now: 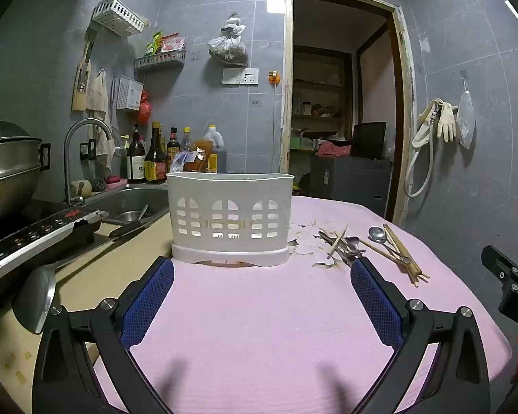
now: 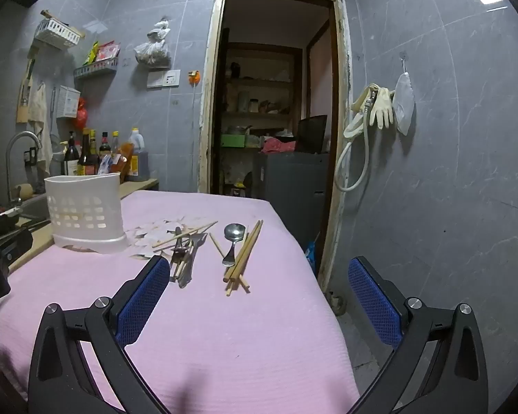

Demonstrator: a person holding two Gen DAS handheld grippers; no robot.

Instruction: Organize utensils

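A white slotted utensil holder [image 1: 229,217] stands upright on the pink tablecloth [image 1: 259,310], also in the right wrist view [image 2: 86,212]. Right of it lie a metal spoon [image 2: 232,241], wooden chopsticks [image 2: 244,253] and a heap of metal utensils [image 2: 184,255], seen in the left wrist view too [image 1: 380,245]. My left gripper [image 1: 262,276] is open and empty, just in front of the holder. My right gripper [image 2: 259,276] is open and empty, a little short of the chopsticks; its body shows at the left view's right edge [image 1: 507,276].
A sink [image 1: 134,203] with faucet, a cooktop [image 1: 34,234] and a pot [image 1: 7,169] lie left of the table. Sauce bottles [image 1: 155,155] stand behind the holder. The table's right edge drops off near a doorway [image 2: 276,103] and a grey tiled wall.
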